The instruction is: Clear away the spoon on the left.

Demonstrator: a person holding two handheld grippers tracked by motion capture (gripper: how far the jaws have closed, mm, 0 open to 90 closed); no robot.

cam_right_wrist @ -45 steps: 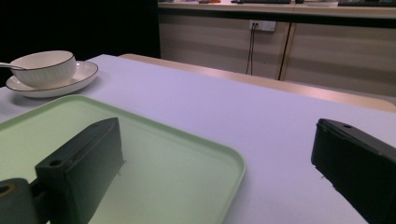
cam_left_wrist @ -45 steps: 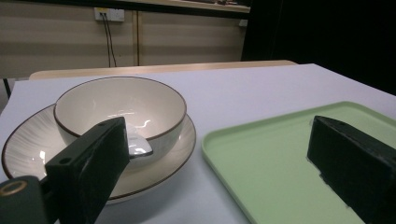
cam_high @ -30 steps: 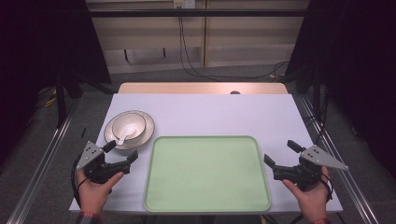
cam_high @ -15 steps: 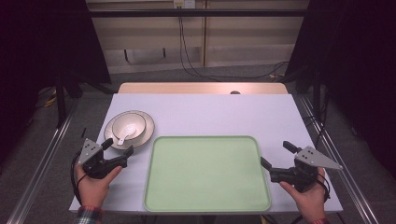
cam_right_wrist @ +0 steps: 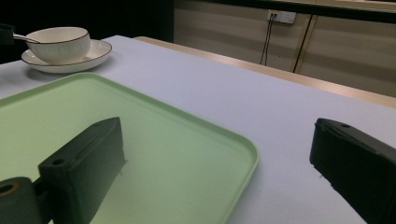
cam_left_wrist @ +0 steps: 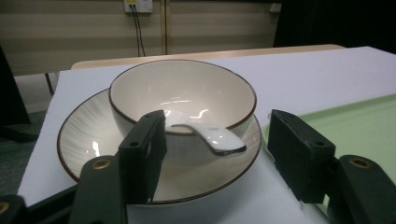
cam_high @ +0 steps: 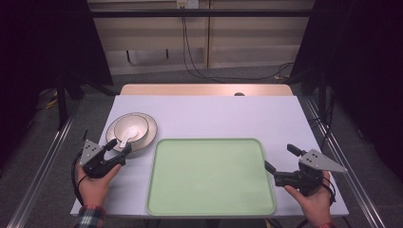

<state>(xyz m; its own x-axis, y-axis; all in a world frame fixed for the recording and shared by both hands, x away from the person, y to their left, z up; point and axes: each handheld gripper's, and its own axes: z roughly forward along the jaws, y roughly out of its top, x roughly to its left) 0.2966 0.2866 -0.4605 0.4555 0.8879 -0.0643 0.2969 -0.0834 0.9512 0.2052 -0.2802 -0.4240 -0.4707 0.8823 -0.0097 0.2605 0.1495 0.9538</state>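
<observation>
A cream bowl with a brown rim stands on a matching plate at the table's left. A white spoon rests in the bowl, its handle sticking out over the rim toward me. My left gripper reaches over the plate's near edge. Its jaws have just been closing, with the spoon handle between them, and the pads stand clear of it. My right gripper is open and empty at the right edge of the green tray.
The green tray lies empty at the middle front of the white table. A wooden strip runs along the table's far edge. Cables hang at the wall behind. Metal rails run along the floor on both sides.
My left gripper has moved forward and down to the plate, and its jaws have narrowed around the spoon handle. The right gripper has kept its place.
</observation>
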